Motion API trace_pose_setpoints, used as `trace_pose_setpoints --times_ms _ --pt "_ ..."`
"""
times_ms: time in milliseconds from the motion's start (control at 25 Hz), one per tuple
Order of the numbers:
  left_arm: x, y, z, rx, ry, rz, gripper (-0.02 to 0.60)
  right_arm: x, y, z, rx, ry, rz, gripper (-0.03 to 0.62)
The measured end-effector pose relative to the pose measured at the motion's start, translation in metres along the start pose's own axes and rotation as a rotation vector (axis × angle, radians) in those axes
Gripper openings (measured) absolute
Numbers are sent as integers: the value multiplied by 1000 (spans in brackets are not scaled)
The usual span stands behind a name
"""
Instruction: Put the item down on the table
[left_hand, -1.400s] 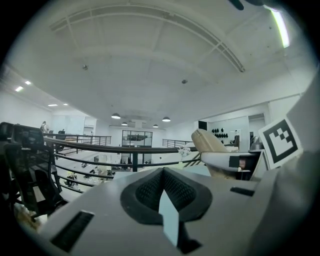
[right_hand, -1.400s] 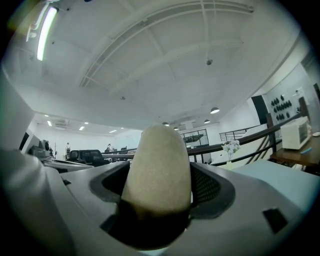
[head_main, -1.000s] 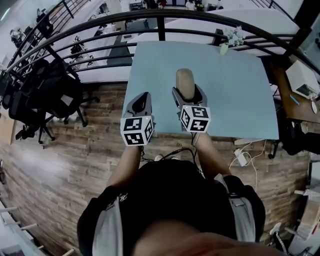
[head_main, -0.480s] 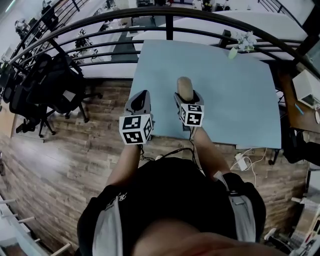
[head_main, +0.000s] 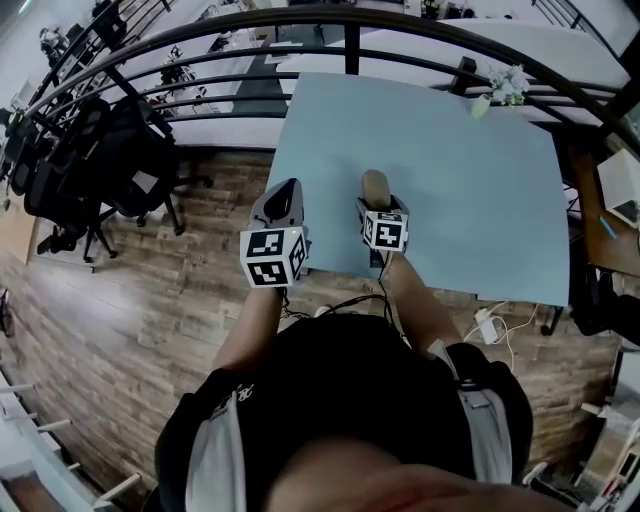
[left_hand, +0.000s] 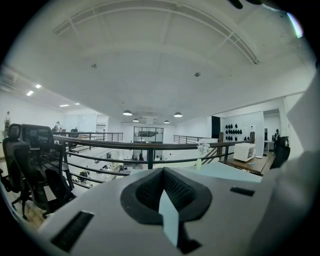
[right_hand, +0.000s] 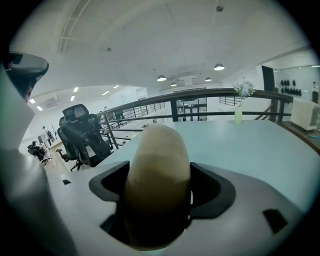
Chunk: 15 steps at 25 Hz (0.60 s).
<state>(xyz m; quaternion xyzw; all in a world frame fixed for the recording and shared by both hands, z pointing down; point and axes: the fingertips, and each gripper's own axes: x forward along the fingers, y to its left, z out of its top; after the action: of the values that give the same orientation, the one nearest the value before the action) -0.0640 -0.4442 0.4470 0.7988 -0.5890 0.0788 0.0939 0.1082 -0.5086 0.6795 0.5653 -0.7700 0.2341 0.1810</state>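
Note:
A tan, rounded, potato-like item sticks out forward from my right gripper, whose jaws are shut on its sides. It is held over the near part of the pale blue table; I cannot tell whether it touches the top. My left gripper is at the table's near left corner, jaws shut with nothing between them.
A small vase with white flowers stands at the table's far right edge. A dark curved railing runs behind the table. Black office chairs stand on the wooden floor to the left. A desk with a white appliance is at the right.
My right gripper has moved away from the head camera with the item, so both look smaller in the head view. The view has shifted a little. The left gripper has kept its place.

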Motion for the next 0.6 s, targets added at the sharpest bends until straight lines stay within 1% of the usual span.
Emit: trace_pose_setpoints --times_ms 440,600 --pt "-1 9 -11 -7 30 24 8 19 -6 -55 7 149 -19 380" --pt "0 10 -11 -8 32 26 8 24 -7 -67 17 197 -16 382"
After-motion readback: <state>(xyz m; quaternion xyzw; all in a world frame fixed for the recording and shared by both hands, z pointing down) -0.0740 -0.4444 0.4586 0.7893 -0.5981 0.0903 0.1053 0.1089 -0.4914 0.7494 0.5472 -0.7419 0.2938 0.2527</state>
